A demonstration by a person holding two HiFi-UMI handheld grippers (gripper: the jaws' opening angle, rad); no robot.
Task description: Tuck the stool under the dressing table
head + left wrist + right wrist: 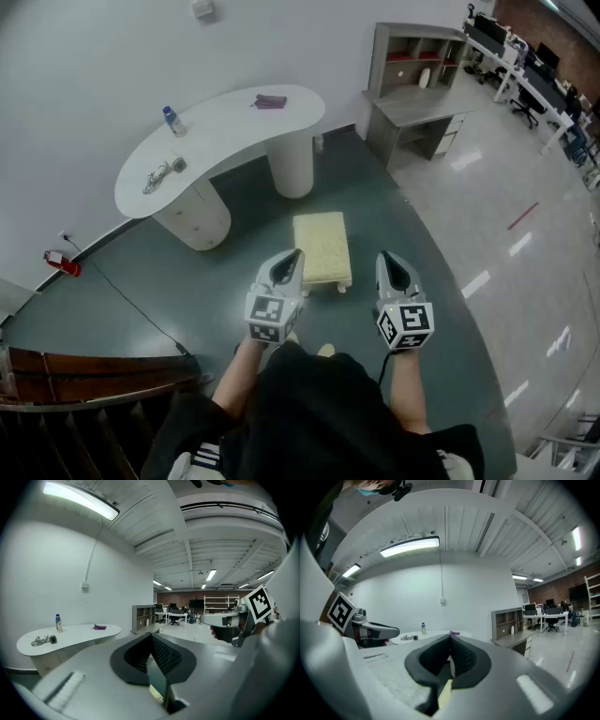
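Step in hand: approach, then push. Aim for the gap between the two round pedestals of the white table (234, 122). The stool (322, 246) stands on the floor just short of it, so press evenly on both near corners. Left tongs (292, 258) and right tongs (393, 262) are closed, holding nothing, close to its near end. Stool: low, rectangular, with a pale-yellow cushion and short legs.

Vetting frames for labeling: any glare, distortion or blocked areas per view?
Head view: fisheye bend, glare streaks on the floor, stool sharp. Left gripper view: dark vignette, ceiling lamp blown out, left gripper blocks the lower half. Right gripper view: same vignette; right gripper blocks the bottom.
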